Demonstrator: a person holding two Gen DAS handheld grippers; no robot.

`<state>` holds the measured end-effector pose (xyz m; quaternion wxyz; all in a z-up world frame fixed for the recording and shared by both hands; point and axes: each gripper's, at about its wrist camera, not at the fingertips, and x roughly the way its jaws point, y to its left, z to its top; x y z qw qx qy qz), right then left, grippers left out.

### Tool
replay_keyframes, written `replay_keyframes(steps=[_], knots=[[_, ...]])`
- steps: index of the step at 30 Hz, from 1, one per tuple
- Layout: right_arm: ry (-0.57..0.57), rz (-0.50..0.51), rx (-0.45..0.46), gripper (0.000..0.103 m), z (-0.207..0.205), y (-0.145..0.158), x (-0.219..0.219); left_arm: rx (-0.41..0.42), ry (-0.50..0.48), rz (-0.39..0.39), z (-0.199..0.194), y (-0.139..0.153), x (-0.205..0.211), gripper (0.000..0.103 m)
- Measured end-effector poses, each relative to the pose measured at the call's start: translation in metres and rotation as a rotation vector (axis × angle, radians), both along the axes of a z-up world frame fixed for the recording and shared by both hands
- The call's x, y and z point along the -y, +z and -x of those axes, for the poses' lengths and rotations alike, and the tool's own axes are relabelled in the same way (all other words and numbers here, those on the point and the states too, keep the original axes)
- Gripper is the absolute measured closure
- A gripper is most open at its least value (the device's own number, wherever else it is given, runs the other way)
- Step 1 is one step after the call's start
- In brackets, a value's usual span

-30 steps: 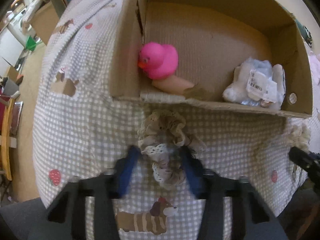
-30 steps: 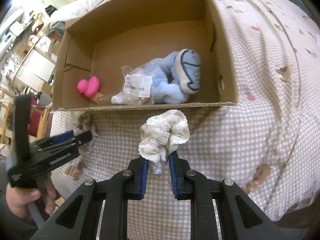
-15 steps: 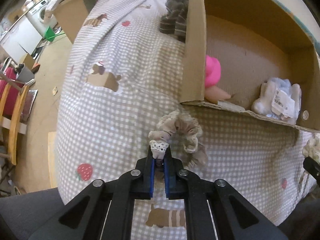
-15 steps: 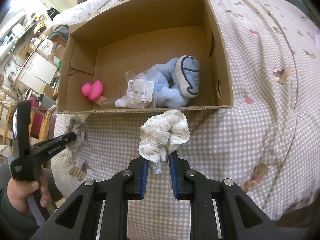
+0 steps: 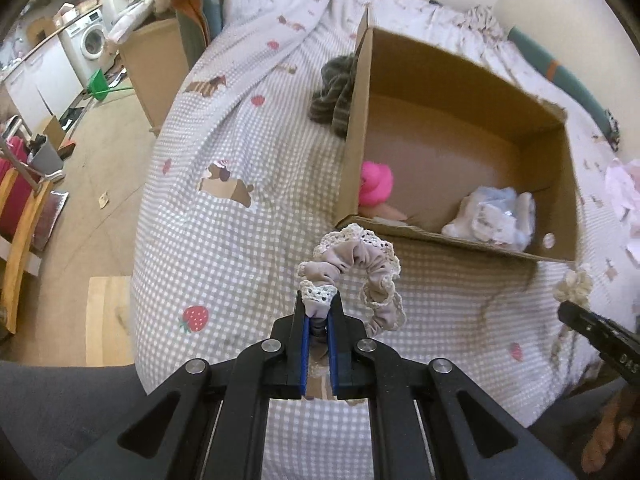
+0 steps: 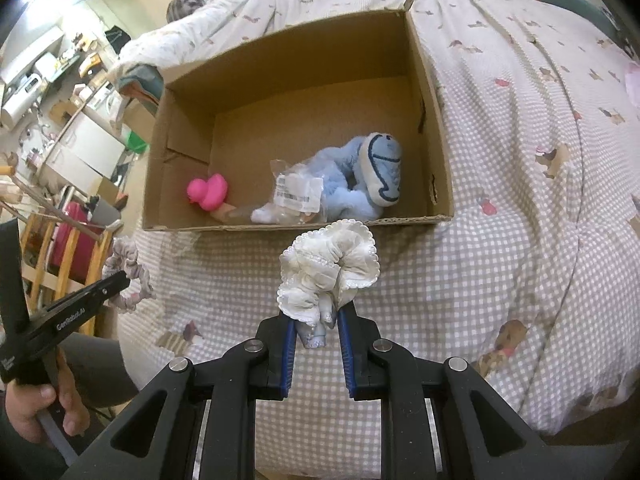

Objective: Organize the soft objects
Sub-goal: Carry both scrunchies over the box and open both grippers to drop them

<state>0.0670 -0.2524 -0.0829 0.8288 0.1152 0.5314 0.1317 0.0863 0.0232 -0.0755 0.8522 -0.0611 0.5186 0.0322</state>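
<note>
Two scrunchies, one per gripper: left gripper [image 5: 318, 312] pinches the mauve lace-trimmed scrunchie [image 5: 356, 264], right gripper [image 6: 318, 322] is clamped on the white scrunchie [image 6: 330, 270], both held just short of the cardboard box [image 6: 296, 226] on the checked bedspread [image 6: 500, 240]. Box contents: one pink duck [image 6: 208, 192], one blue plush [image 6: 360, 180] with a bagged tag. Only left view shows the striped socks [image 5: 334, 92] behind the box wall.

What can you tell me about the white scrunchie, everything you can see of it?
The white scrunchie is a gathered ring of soft, creased cream fabric with a tiny beaded or scalloped trim along its ruffles. The right gripper pinches its lower end, so it is bunched up above the fingertips, lifted off the checked bedspread just in front of the cardboard box. Nothing else seems to touch it.
</note>
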Motion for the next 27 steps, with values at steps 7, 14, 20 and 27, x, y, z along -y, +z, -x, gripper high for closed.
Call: replay_keyframes(steps=[7,14,20,27], knots=[[0.001,-0.038,0.037,0.082,0.015,0.014,0.002,0.071,0.008,0.015,0.017,0.025,0.003,0.096],[-0.003,-0.066,0.085,0.082,0.027,0.033,0.006,0.164,-0.031,-0.008,0.027,0.058,0.008,0.096],[-0.031,-0.114,0.183,0.082,0.029,0.063,0.013,0.233,-0.056,-0.006,0.021,0.085,0.008,0.096],[-0.022,-0.127,0.262,0.082,0.014,0.098,0.016,0.305,-0.071,0.001,-0.004,0.116,0.010,0.096]])
